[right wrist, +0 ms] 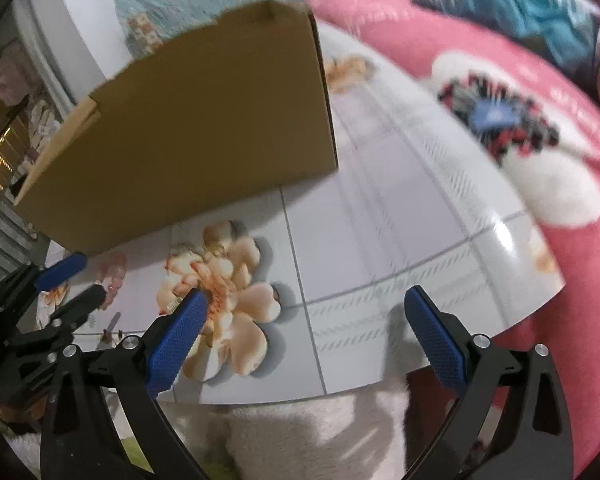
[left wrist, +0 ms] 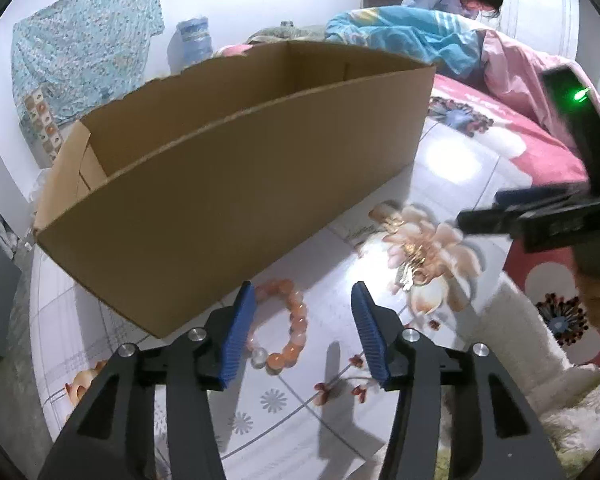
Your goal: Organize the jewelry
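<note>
Hovering my left tool (left wrist: pixel 303 300), fingers apart, over the bead bracelet (left wrist: pixel 284 328) lying on the floral desk (left wrist: pixel 452 168) just beside the cardboard box (left wrist: pixel 228 184); my right tool (right wrist: pixel 306 312) is spread wide, holding nothing.

Each wrist camera looks forward and down, close over the floral surface (left wrist: pixel 452 152); both share the cardboard box (left wrist: pixel 220 184) and the peach flower print (right wrist: pixel 228 292).

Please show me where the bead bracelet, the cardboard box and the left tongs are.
bead bracelet (left wrist: pixel 296 322): left wrist view, on its right-side beads.
cardboard box (left wrist: pixel 220 200): left wrist view, on its near outer wall.
left tongs (left wrist: pixel 303 294): left wrist view, midway between the open blue tips.
</note>
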The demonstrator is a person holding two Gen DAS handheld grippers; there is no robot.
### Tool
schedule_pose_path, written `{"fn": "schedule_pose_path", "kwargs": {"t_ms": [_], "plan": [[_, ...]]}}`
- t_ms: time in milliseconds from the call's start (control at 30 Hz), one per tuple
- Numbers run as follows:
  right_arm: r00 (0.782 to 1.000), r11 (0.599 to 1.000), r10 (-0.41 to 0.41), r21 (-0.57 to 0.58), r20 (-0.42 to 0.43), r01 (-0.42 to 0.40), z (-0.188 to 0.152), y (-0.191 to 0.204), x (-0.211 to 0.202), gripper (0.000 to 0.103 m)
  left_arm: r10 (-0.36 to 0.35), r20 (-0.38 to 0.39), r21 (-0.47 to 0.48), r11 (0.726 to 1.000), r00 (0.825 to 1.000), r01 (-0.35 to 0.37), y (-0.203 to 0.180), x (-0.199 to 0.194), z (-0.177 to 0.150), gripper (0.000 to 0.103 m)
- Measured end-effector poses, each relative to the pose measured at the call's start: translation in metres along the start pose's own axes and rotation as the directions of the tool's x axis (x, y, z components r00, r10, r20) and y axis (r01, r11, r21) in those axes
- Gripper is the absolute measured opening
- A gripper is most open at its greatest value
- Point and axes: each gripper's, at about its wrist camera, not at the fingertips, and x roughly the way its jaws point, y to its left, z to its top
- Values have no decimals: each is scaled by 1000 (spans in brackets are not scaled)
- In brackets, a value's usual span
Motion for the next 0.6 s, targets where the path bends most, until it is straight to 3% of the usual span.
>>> {"fn": "schedule_pose_path", "kwargs": {"t_ms": [600], "plan": [[998, 996, 67, 54, -2, -67, 6, -17, 1, 95, 7, 2, 3, 1000, 1000, -7, -6, 2, 2, 54]]}}
